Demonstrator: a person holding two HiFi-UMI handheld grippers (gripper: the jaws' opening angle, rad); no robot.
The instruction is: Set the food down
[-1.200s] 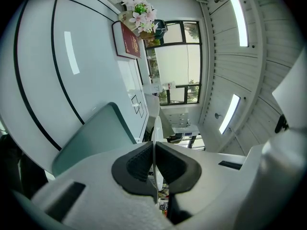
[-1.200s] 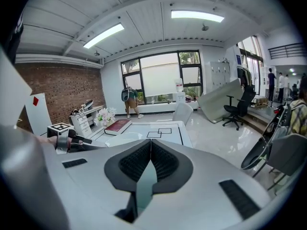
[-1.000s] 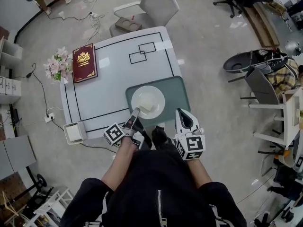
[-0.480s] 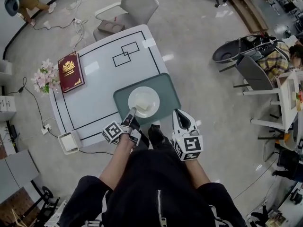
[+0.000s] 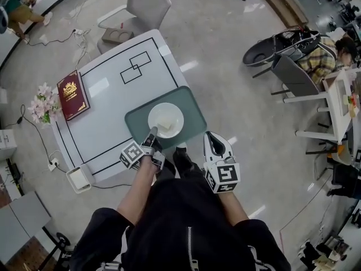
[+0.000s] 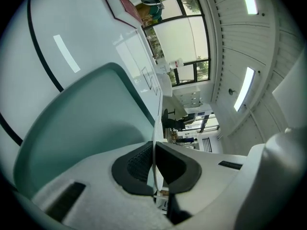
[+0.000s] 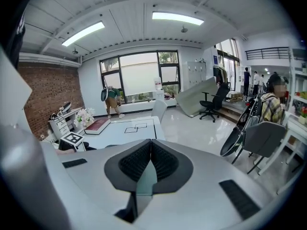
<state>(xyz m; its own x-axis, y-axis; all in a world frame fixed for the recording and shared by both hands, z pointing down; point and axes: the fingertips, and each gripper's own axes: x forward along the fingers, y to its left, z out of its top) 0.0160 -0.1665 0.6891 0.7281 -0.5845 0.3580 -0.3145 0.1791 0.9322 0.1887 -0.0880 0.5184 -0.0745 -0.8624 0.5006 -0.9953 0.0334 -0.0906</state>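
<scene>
A white plate (image 5: 166,117) with a pale block of food (image 5: 170,128) is over the middle of the green placemat (image 5: 190,105) at the table's near edge. Whether the plate rests on the mat I cannot tell. My left gripper (image 5: 152,134) is shut on the plate's near rim. In the left gripper view that rim (image 6: 154,150) shows as a thin white edge pinched between the dark pads, with the placemat (image 6: 81,123) beyond. My right gripper (image 5: 212,138) hangs off the table's near right corner, shut with nothing in it, and its pads (image 7: 163,159) meet.
The white table (image 5: 113,112) bears black outlines, with a red book (image 5: 72,94) and flowers (image 5: 44,102) at its left side. A white box (image 5: 78,179) sits at the near left corner. A chair (image 5: 144,1) stands at the far end; a bicycle and grey chair (image 5: 290,75) stand at the right.
The table has slid left and a little up in the head view. The plate now sits nearer the mat's middle, with the left gripper holding its rim throughout. The right gripper stays beside it.
</scene>
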